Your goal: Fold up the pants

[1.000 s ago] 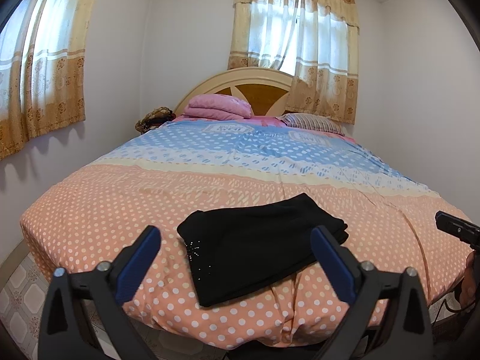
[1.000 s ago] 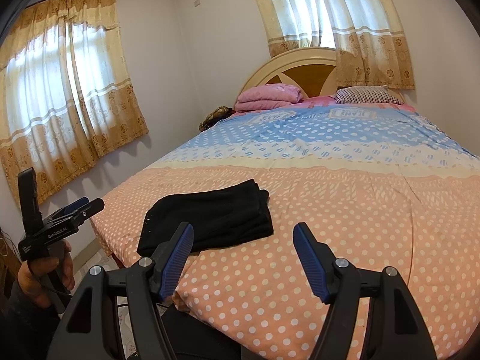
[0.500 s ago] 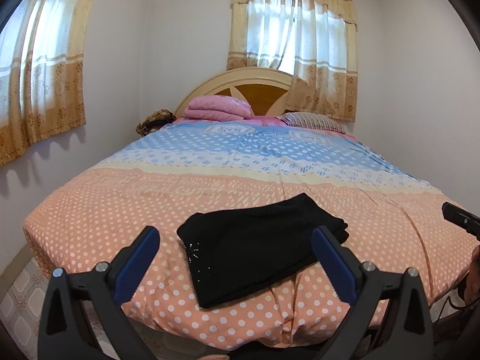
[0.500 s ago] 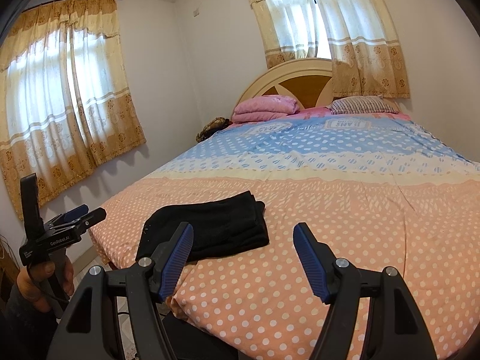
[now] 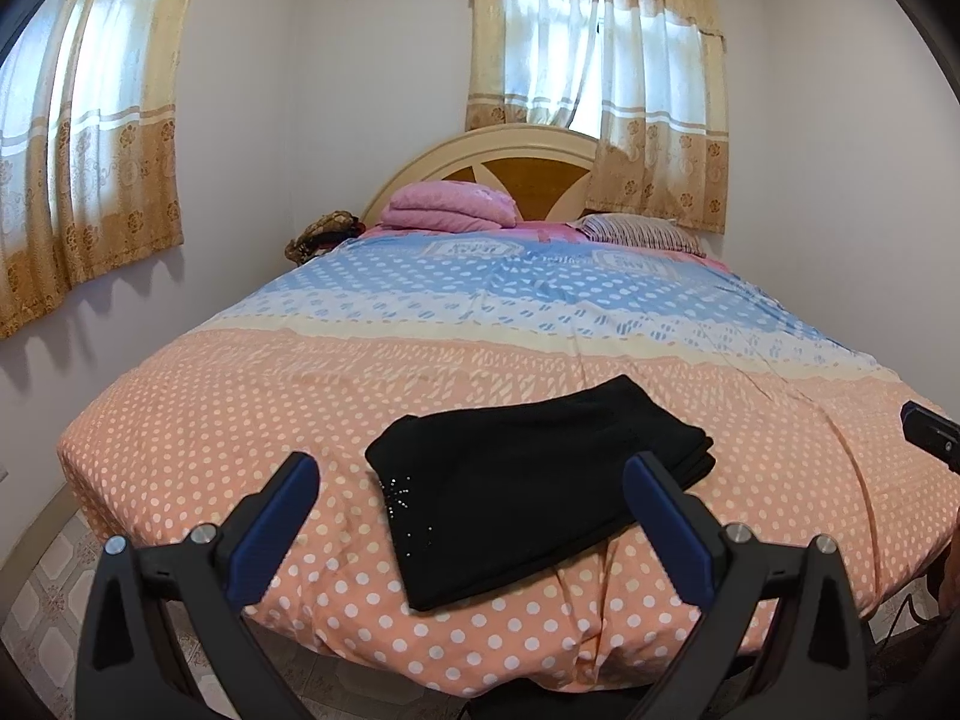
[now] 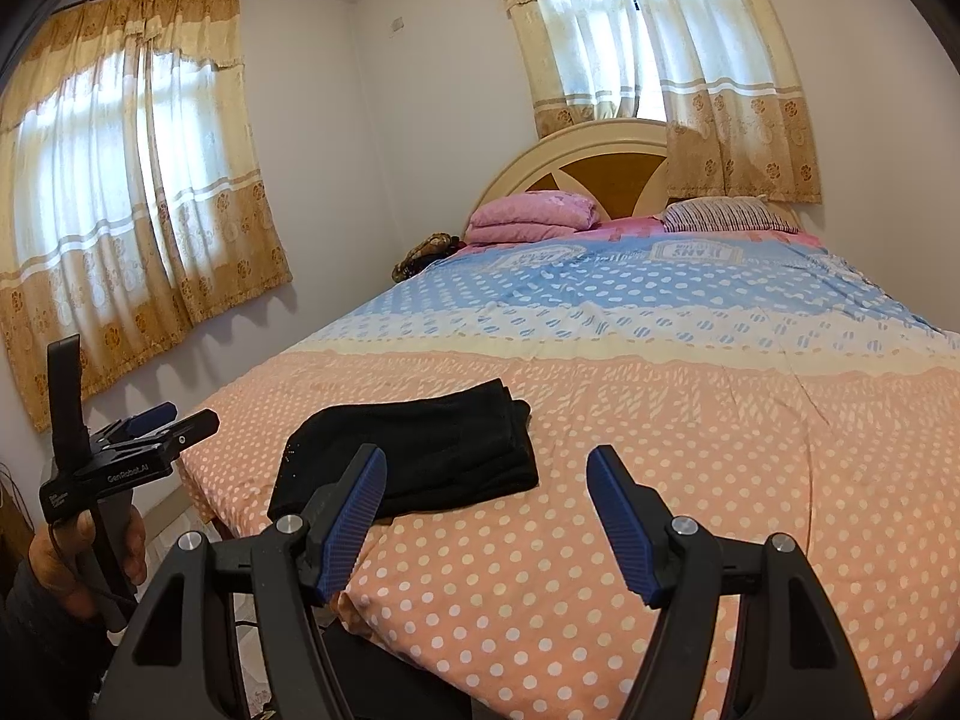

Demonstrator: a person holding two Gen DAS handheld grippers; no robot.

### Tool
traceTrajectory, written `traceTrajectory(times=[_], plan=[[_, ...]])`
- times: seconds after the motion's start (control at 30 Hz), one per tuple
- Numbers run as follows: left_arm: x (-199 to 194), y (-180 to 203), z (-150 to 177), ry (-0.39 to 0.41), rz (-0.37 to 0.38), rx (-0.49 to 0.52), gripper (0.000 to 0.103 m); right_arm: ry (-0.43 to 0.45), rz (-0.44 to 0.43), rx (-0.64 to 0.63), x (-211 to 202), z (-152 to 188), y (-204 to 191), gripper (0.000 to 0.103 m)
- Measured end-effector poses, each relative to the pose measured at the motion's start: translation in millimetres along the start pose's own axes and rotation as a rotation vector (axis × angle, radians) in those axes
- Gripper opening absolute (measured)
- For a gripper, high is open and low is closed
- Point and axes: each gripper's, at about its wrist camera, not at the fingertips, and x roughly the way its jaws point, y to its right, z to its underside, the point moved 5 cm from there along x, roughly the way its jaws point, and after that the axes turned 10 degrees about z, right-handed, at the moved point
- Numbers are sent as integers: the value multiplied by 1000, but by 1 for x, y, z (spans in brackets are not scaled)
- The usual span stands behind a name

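Black pants lie folded in a compact stack near the foot edge of the bed; they also show in the right wrist view. My left gripper is open and empty, held back from the bed edge with the pants between its blue fingers in view. My right gripper is open and empty, held off the foot of the bed to the right of the pants. The left gripper also shows at the left of the right wrist view, in a hand.
The bed cover is orange polka-dot near me and blue farther off. A pink folded blanket and a striped pillow lie by the headboard. Curtained windows are at the left and back walls. Tiled floor lies below the bed's left corner.
Both grippers have drawn slightly back and away from the bed. The pants have not moved.
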Motion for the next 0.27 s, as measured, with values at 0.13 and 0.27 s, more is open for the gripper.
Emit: traceTrajectory(times=[0.13, 0.27], plan=[[0, -1, 1, -2, 0, 5, 103, -11, 0, -4, 3, 2, -1, 71], [1, -1, 2, -2, 3, 13, 103, -20, 1, -3, 4, 5, -1, 71]])
